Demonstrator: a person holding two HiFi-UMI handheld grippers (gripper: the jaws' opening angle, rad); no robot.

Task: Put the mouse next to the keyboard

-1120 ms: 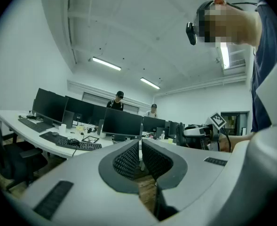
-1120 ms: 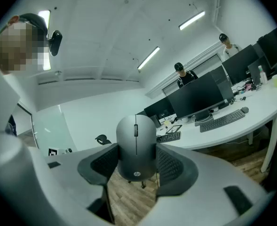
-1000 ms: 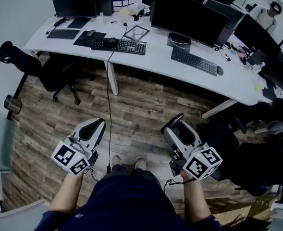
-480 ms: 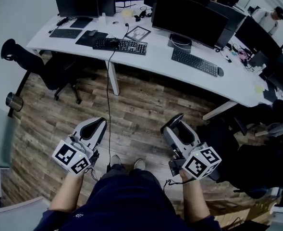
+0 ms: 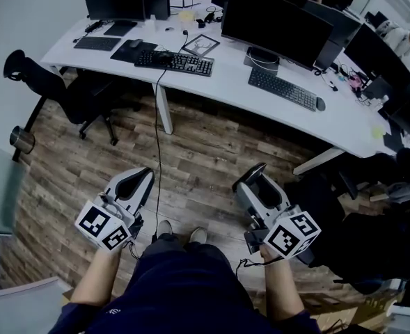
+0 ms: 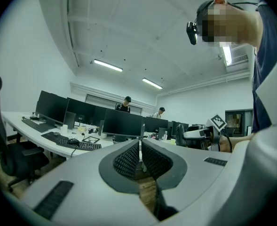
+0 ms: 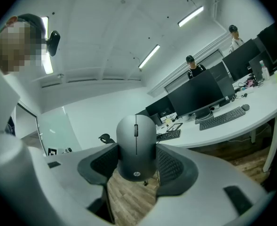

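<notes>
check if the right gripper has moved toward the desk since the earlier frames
No, not visibly: the right gripper stays level with the foot of the slanted desk leg.

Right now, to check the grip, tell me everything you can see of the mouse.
The mouse is dark grey, matte plastic by its look, with a scroll wheel and a small logo near its rear. It stands on end, wheel end up, its sides clamped between the right gripper's ribbed pads, above wooden floor, nothing else touching it.

desk [image 5: 225, 82]: white, curved | monitor [image 5: 274, 19]: dark | chair [image 5: 58, 89]: black | floor [image 5: 205, 158]: seemingly wood
</notes>
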